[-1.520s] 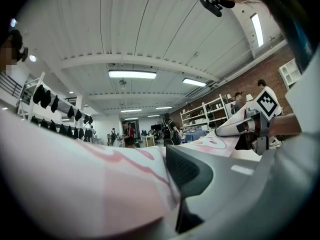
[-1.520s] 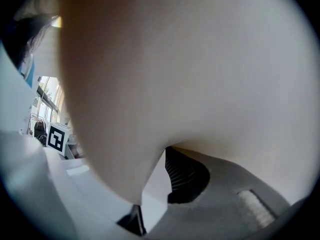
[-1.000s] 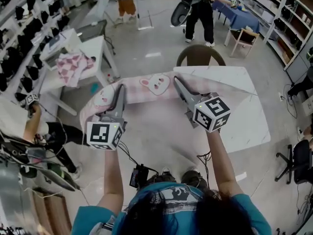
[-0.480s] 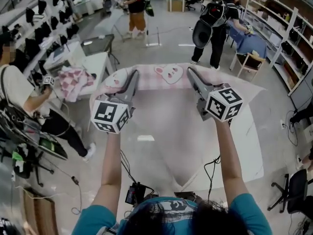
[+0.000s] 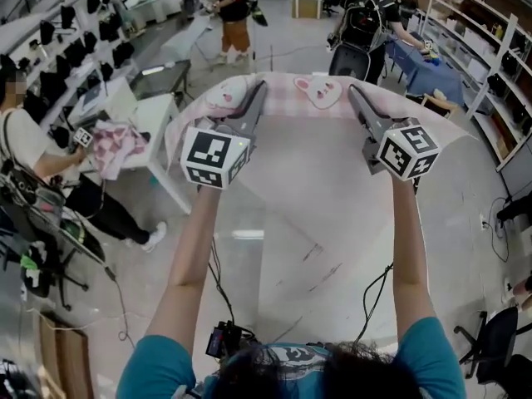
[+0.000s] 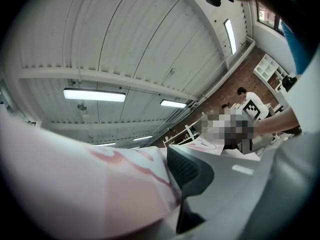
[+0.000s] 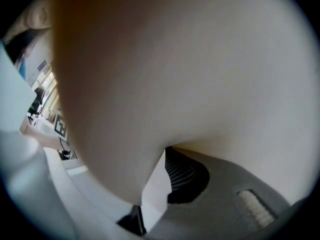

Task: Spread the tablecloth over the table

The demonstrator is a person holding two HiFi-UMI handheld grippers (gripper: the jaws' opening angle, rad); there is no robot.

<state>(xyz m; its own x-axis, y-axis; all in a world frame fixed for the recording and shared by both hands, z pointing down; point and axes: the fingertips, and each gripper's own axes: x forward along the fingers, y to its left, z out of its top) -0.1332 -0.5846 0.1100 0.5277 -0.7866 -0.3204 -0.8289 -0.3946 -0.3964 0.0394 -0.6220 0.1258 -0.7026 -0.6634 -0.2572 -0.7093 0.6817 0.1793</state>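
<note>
The tablecloth is white with a pink checked border and rabbit prints. I hold it up in the air by its far edge, and it hangs back toward me as a wide sheet. My left gripper is shut on the border at the left, and my right gripper is shut on it at the right. In the left gripper view the pink-printed tablecloth is pinched at the left gripper. In the right gripper view the tablecloth covers most of the picture above the right gripper. The raised cloth hides the table.
A small white side table stands at the left with a pink checked cloth on it. A person crouches beside it. People stand at the back. A blue-covered table and shelves line the right. A cable hangs below my arms.
Both grippers have risen and moved away from me with the cloth's edge still in them. The cloth has lifted off the table and now hides the table and the chair.
</note>
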